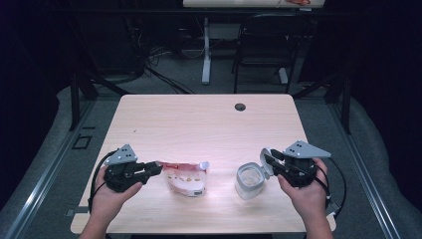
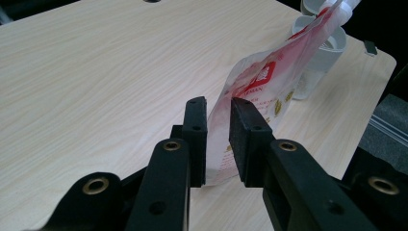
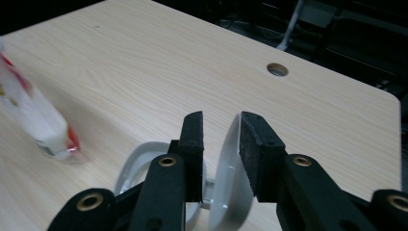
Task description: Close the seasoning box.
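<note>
In the high view the left claw (image 1: 155, 169) sits at the lower left of the frame, reaching rightward to the near edge of a red-and-white plastic pouch (image 1: 186, 177) that lies just left of centre on the pale wooden counter (image 1: 199, 119). In the left gripper view the pouch (image 2: 260, 91) runs from between the jaws up toward the upper right of the frame; the jaws stand close on either side of its clear edge, though whether the pads actually press on the film I cannot tell. The right claw (image 1: 267, 162) is at the lower right of the high view, at a small grey tub (image 1: 249, 181) whose hinged lid (image 1: 265, 163) stands up. In the right gripper view the lid (image 3: 230, 187) rises on edge between the spread jaws, close against the right-hand pad, with a gap to the left pad; the tub's rim (image 3: 132, 166) shows at lower left. A round hole (image 1: 240, 107) marks the counter's far side.
</note>
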